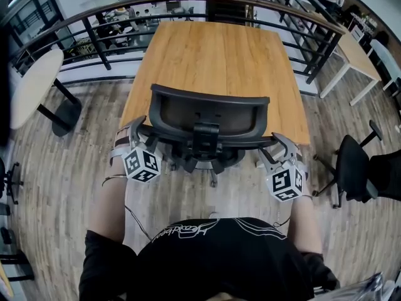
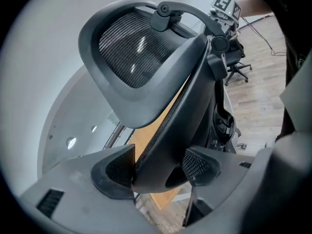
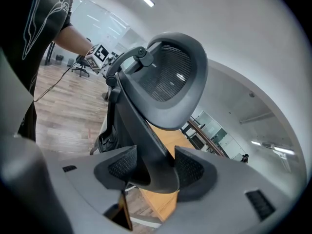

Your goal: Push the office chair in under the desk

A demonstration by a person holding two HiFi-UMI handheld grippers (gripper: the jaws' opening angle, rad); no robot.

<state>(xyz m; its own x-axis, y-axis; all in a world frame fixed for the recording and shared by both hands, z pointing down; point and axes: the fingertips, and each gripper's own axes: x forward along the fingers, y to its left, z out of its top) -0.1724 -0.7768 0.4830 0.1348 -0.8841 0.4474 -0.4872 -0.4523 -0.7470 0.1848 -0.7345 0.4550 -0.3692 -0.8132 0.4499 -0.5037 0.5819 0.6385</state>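
Note:
A black mesh-backed office chair [image 1: 210, 115] stands at the near edge of the wooden desk [image 1: 216, 61], its backrest toward me and its seat partly under the desktop. My left gripper [image 1: 143, 129] grips the left edge of the backrest, and my right gripper [image 1: 276, 142] grips the right edge. In the left gripper view the chair frame [image 2: 161, 130] sits between the two pads of the left gripper [image 2: 158, 167]. The right gripper view shows the right gripper [image 3: 153, 167] with both pads pressed on the chair frame [image 3: 146, 130], below the headrest [image 3: 170, 77].
A round white table [image 1: 34, 86] stands at the left. Another black chair [image 1: 354, 165] is at the right, with a white table [image 1: 357, 55] behind it. A curved railing [image 1: 94, 17] runs behind the desk. The floor is wood plank.

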